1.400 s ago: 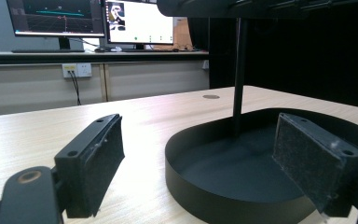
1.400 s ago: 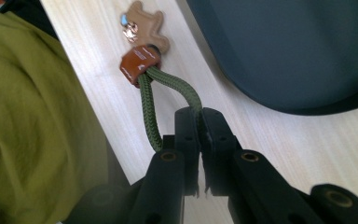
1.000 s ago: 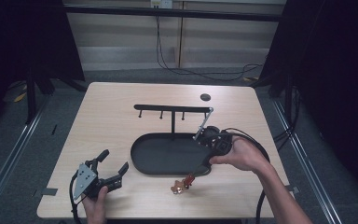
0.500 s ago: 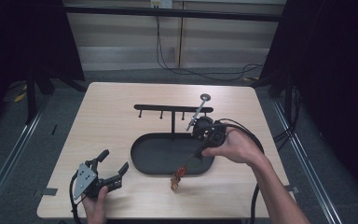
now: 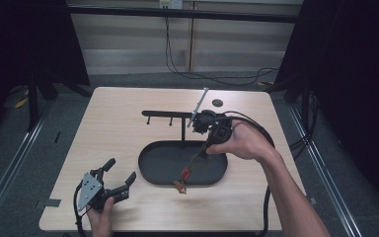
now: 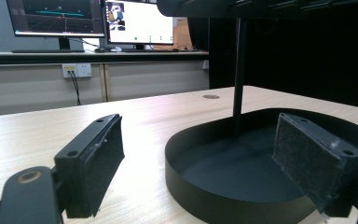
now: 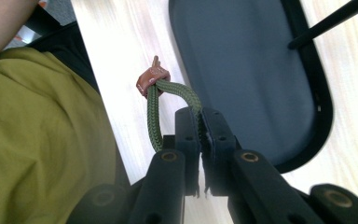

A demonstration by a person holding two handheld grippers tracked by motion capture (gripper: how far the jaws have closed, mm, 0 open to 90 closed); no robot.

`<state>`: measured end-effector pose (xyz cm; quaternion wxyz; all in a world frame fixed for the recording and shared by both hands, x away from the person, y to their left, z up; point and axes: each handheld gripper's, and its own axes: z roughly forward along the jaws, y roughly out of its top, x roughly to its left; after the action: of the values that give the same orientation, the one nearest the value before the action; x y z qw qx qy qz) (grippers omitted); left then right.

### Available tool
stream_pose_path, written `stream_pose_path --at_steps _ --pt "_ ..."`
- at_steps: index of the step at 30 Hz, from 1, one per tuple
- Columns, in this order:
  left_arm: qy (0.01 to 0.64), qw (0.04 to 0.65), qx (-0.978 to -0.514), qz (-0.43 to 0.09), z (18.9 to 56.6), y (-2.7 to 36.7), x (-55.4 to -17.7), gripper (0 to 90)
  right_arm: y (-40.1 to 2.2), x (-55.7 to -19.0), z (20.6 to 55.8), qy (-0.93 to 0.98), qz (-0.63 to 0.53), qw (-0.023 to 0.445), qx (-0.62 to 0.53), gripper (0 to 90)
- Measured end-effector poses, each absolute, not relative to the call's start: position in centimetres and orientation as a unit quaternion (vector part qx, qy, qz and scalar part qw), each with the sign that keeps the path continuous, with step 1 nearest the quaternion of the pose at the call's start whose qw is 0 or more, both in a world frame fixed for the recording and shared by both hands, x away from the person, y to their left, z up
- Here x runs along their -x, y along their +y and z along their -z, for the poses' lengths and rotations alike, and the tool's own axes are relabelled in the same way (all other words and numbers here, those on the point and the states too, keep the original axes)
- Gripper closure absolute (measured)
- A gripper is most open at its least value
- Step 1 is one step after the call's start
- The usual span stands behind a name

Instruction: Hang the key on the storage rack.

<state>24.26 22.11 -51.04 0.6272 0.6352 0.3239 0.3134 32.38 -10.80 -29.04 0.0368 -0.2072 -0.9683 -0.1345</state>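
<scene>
- The right gripper point(image 5: 201, 154) is held raised over the far right part of the black oval tray point(image 5: 150, 170), its jaws pointing down and toward the person's side of the table point(image 5: 113, 123).
- In the right gripper view the jaws of the right gripper point(image 7: 200, 119) are pressed together, with an olive-green cord loop point(image 7: 161, 105) clamped between them near the tips.
- The cord loop bends out ahead of the jaw tips and to the left in that view, then runs back alongside the left jaw.
- A small reddish-brown tag point(image 7: 152, 78) sits at the far end of the loop, just beyond the jaw tips. In the high view the tag point(image 5: 184, 174) hangs below the gripper, over the near rim of the tray; whether it touches the tray or the table cannot be told.
- A thin black post point(image 5: 183, 129) rises from the tray to a black bar with hooks point(image 5: 165, 114), which lies just left of the right gripper's body.
- The left gripper point(image 5: 119, 178) is held low at the near left corner of the table, jaws spread wide with nothing between them.
- In the left gripper view the tray point(image 6: 205, 186) lies just ahead and to the right of the left gripper point(image 6: 200, 158), with its right jaw overlapping the tray's rim in that view.
- A green-yellow garment point(image 7: 42, 140) appears to the left of the right gripper's jaws.
</scene>
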Motion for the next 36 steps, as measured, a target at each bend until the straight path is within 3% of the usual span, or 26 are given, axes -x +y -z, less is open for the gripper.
stream_pose_path --at_steps 22,36 --pt "0.322 0.625 -0.639 -0.312 51.0 22.2 -24.3 15.8 -7.1 -36.2 28.0 -0.979 0.091 0.013 0.182 86.0" --pt "0.323 0.626 -0.637 -0.312 51.0 22.2 -24.3 15.8 -7.4 -38.4 27.5 -0.973 0.090 0.005 0.213 85.9"
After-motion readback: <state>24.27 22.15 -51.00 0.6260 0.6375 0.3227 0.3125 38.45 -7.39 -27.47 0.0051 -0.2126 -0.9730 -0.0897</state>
